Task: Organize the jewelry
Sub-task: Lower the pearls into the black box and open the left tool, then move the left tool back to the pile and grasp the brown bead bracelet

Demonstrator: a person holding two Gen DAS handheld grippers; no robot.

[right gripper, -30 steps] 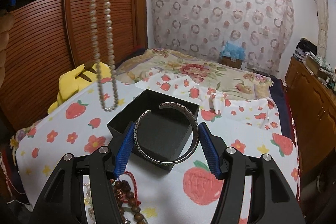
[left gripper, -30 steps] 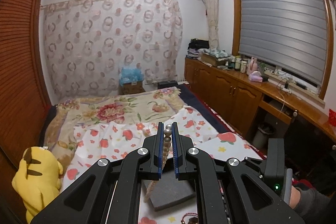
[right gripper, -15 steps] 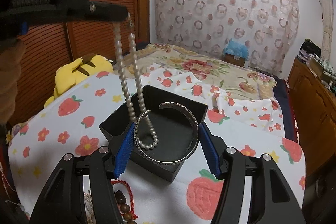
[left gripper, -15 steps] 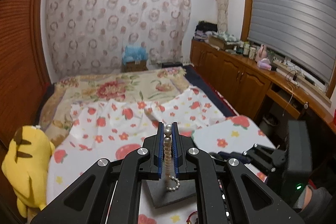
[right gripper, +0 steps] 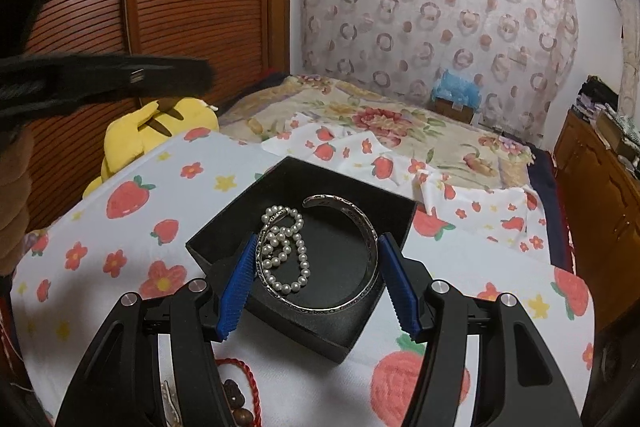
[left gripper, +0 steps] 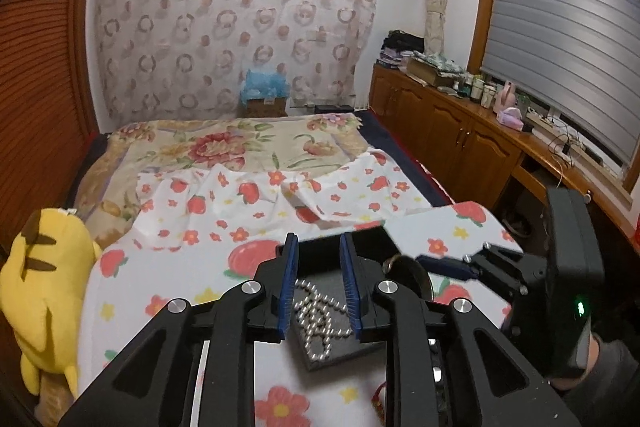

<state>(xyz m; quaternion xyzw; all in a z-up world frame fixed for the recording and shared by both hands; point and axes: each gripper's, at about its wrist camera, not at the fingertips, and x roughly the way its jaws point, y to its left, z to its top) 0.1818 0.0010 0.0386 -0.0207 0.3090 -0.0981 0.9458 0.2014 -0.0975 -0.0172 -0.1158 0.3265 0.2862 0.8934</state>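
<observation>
Right wrist view shows the pearl necklace [right gripper: 282,247] lying coiled inside the black box [right gripper: 224,227] on the strawberry-print cloth [right gripper: 120,227], so that piece looks stowed. The right gripper [right gripper: 316,279] has its jaws spread wide around a silver bangle [right gripper: 360,267], pinched between the pads and poised over the box, not yet set down. The left gripper [left gripper: 318,287] hangs above the box with jaws parted and empty. Red cord and wooden beads [right gripper: 240,387] lie outside the box, apparently still to sort.

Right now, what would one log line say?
left gripper: open, empty | pearl necklace: in black box | right gripper: holds silver bangle over box
</observation>
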